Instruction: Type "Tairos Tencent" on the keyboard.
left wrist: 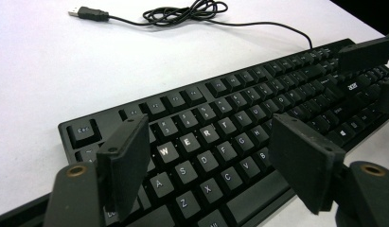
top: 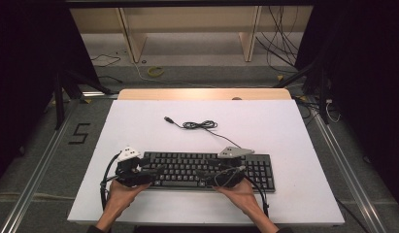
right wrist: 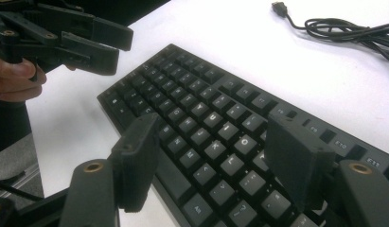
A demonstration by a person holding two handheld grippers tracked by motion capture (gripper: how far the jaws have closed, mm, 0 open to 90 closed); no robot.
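High view: a black keyboard (top: 207,171) lies near the front edge of the white counter (top: 139,126), and its cable (top: 202,125) runs back to a loose coil with the USB plug (top: 168,119) lying free beyond it. Left gripper (top: 156,171) hovers over the keyboard's left end and right gripper (top: 203,174) over its middle, each held in a hand. Left gripper view and right gripper view both show the jaws spread wide above the keys, pinching nothing.
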